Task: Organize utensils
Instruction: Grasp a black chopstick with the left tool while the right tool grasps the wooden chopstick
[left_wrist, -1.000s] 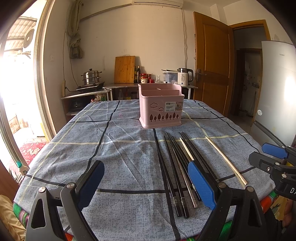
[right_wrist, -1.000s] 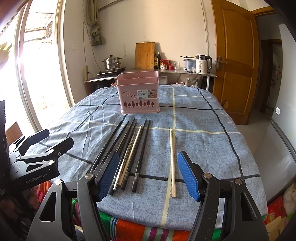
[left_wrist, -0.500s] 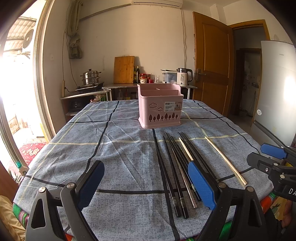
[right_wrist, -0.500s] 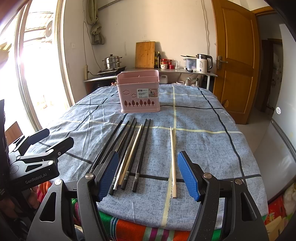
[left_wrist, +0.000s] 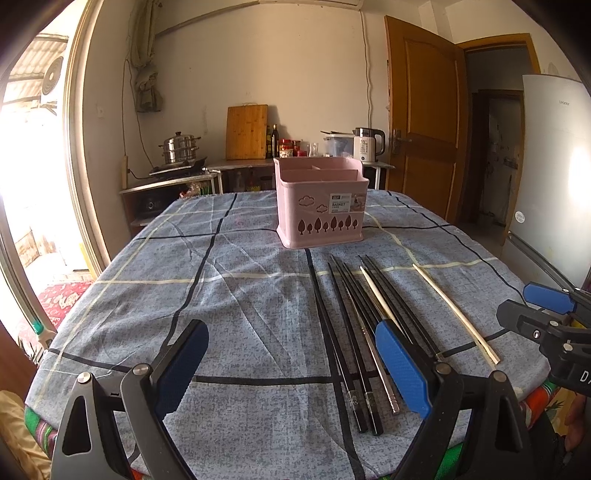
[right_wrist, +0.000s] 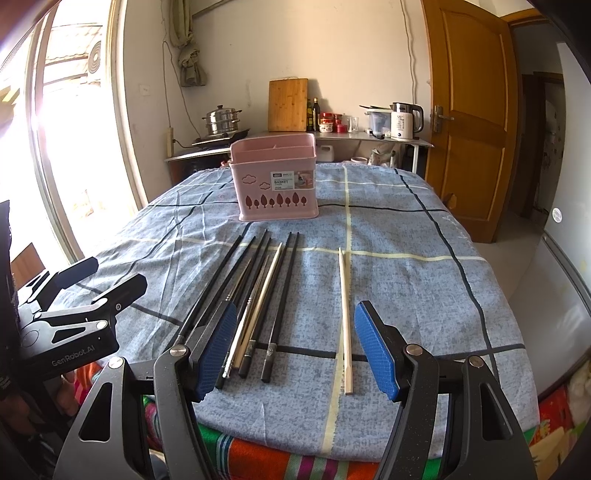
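- The left gripper (left_wrist: 291, 363) hangs over the near edge of the table (left_wrist: 236, 295) with its blue pads spread wide and nothing between them; below it lies bare cloth, and its right pad (left_wrist: 402, 365) covers the near ends of the black chopsticks (left_wrist: 345, 332).
- The right gripper (right_wrist: 295, 349) is likewise spread wide and empty, above the near edge, its two pads either side of the loose pale chopstick (right_wrist: 344, 314).
- Only the right wrist view shows the near ends of the whole bundle unobscured, with a second pale chopstick (right_wrist: 267, 284) lying among the black ones.
- Only the left wrist view shows the left half of the table, a broad stretch of blue checked cloth.
- Each view catches the other gripper at its side edge.
- The pink basket (right_wrist: 275, 184) stands upright toward the far edge, near the middle, its compartments open at the top; the chopstick tips point to it and stop short.
- Beyond the far edge stands a counter (right_wrist: 332, 134) with pot, cutting board and kettle.
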